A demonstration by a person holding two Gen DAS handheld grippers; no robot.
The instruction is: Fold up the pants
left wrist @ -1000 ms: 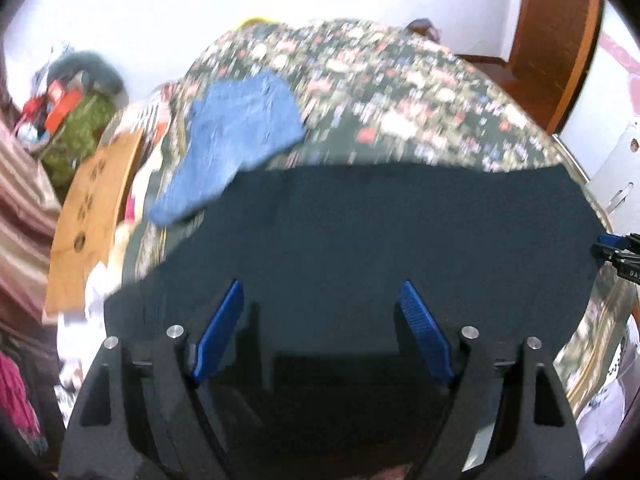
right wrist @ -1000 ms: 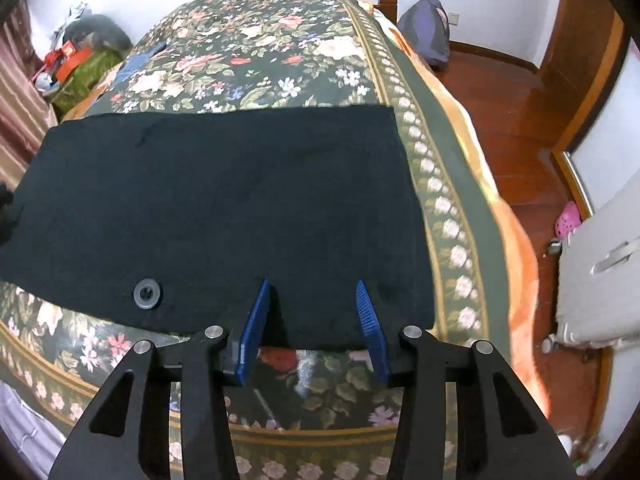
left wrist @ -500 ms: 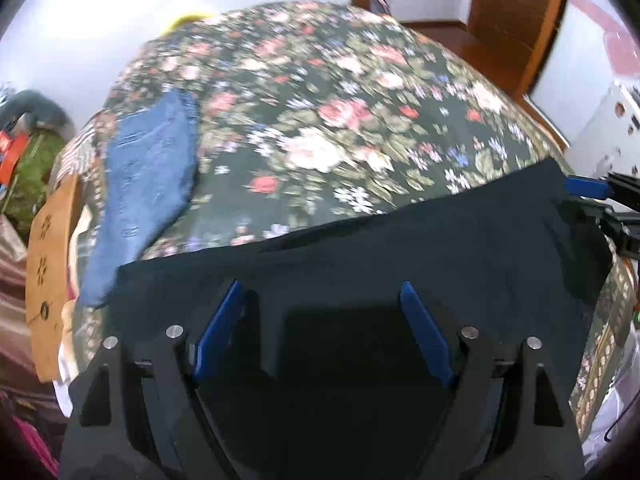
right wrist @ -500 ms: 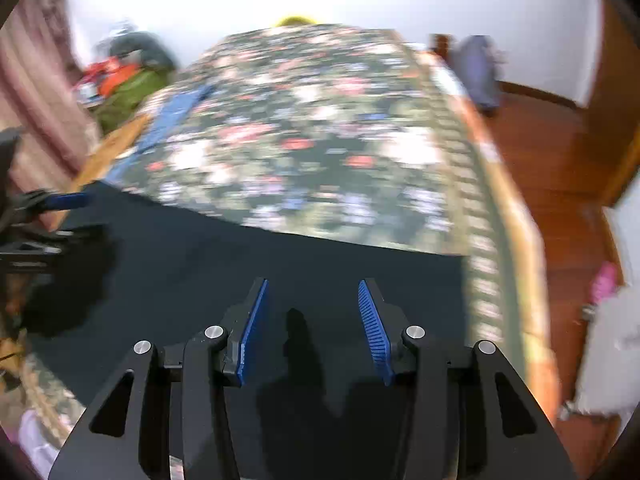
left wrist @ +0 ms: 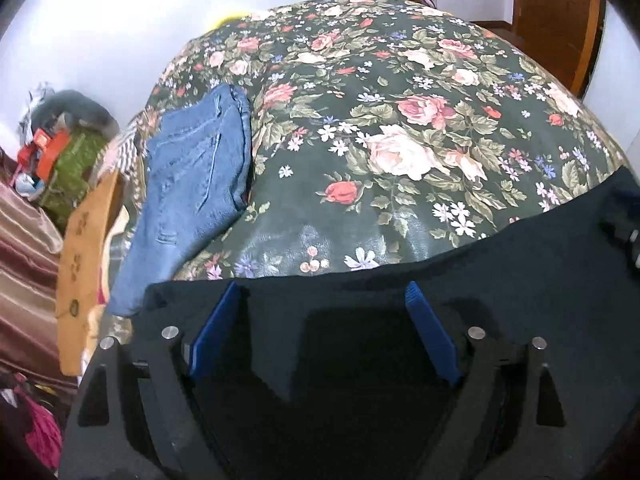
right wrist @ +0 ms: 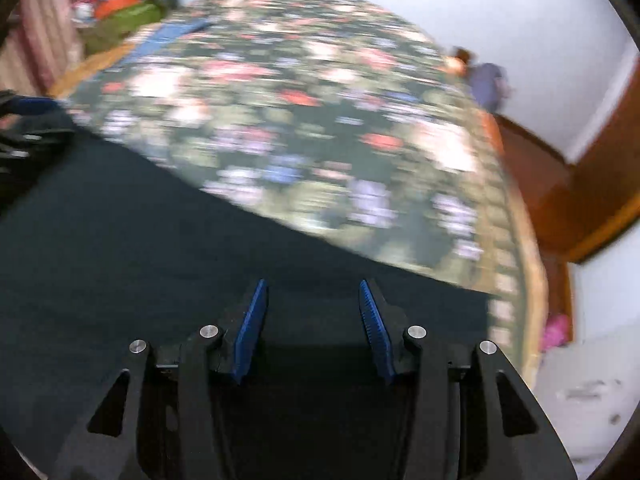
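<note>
The black pants (left wrist: 500,264) lie across the near part of a floral bed; they also show in the right wrist view (right wrist: 140,240). My left gripper (left wrist: 322,300) is open, its blue fingers over the pants' far edge near the left end. My right gripper (right wrist: 312,296) is open, hovering over the same edge near the right end. Neither pair of fingers holds cloth. The right gripper shows at the right edge of the left wrist view (left wrist: 624,232); the left gripper shows at the left edge of the right wrist view (right wrist: 24,120). The right wrist view is motion-blurred.
The floral bedspread (left wrist: 400,120) stretches beyond the pants. Folded blue jeans (left wrist: 192,184) lie at its left side. A wooden board (left wrist: 80,264) and bags (left wrist: 64,148) sit left of the bed. A wooden door (left wrist: 556,12) and red-brown floor (right wrist: 532,176) are to the right.
Both grippers have pulled back toward the near side and tilted up. The pants now fill less of each view, and more of the bedspread shows. Both stay open.
</note>
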